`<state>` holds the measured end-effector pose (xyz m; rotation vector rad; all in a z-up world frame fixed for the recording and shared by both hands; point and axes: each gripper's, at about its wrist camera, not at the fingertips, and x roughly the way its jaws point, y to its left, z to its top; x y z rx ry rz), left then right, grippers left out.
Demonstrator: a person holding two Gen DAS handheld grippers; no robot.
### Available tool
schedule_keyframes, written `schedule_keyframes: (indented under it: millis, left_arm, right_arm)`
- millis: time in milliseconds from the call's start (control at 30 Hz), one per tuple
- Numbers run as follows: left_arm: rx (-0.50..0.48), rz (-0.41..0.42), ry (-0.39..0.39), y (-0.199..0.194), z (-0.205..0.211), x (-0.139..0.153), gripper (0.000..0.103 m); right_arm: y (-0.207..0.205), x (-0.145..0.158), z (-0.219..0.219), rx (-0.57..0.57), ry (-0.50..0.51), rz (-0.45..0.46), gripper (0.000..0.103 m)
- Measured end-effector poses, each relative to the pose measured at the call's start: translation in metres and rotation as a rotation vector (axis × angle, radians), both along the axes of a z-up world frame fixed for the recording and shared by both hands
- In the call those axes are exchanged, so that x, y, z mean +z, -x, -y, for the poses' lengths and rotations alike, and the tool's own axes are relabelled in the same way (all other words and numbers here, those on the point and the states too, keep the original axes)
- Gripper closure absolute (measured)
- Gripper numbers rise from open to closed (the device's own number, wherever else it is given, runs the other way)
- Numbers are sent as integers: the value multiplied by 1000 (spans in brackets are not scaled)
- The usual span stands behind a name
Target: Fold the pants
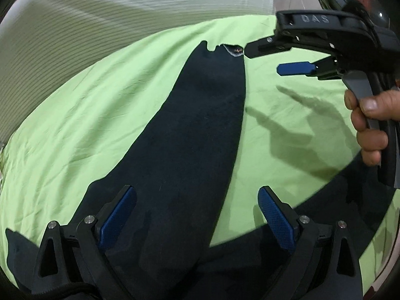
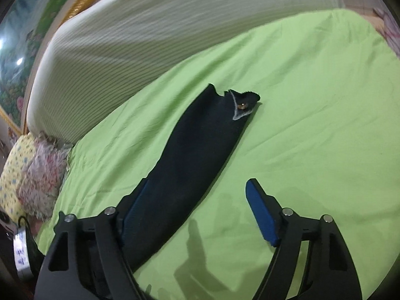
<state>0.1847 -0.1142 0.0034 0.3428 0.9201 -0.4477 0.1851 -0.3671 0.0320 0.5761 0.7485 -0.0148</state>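
Observation:
Dark navy pants (image 1: pixel 190 135) lie flat and lengthwise on a lime green sheet (image 1: pixel 75 125), folded leg on leg, with the waistband and button (image 1: pixel 236 49) at the far end. My left gripper (image 1: pixel 197 215) is open and empty above the near leg part. My right gripper (image 1: pixel 262 58) shows in the left wrist view at the upper right, open, its upper fingertip close to the waistband. In the right wrist view the pants (image 2: pixel 200 147) run away from my open right gripper (image 2: pixel 197 200), whose left finger hangs over the cloth.
A pale striped bolster or blanket (image 2: pixel 150 32) lies along the far side of the bed. Floral pillows (image 2: pixel 37 175) sit at the left edge. The green sheet (image 2: pixel 312 125) spreads to the right of the pants.

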Motion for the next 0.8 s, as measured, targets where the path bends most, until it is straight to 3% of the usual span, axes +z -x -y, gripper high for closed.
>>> schedule_keyframes:
  millis: [100, 200, 333, 367, 400, 433, 467, 533, 800]
  left_arm:
    - [4, -27, -5, -8, -1, -7, 12]
    - [20, -58, -52, -18, 1, -17, 29]
    - [-11, -110, -2, -21, -5, -20, 48]
    - [-23, -116, 3, -20, -6, -19, 53]
    - [-33, -120, 6, -19, -6, -19, 64]
    - [-45, -120, 4, -17, -5, -18, 76]
    - [-59, -116, -6, -15, -4, -17, 81]
    - [-79, -111, -20, -11, -4, -14, 92]
    - [-98, -129, 41, -4, -26, 9, 99]
  right_arm:
    - [-17, -12, 15, -26, -48, -28, 35]
    - [-34, -25, 31, -59, -92, -71, 47]
    - [-52, -36, 45, -79, -154, -80, 59]
    - [-56, -36, 47, -80, -169, -71, 65]
    - [-58, -37, 49, -82, -182, -61, 72]
    - [-59, -38, 52, -90, -201, -63, 91]
    - [-58, -37, 54, -93, -211, -56, 96]
    - [-46, -31, 54, -101, -221, -17, 97]
    - [34, 23, 45, -116, -202, 135, 97]
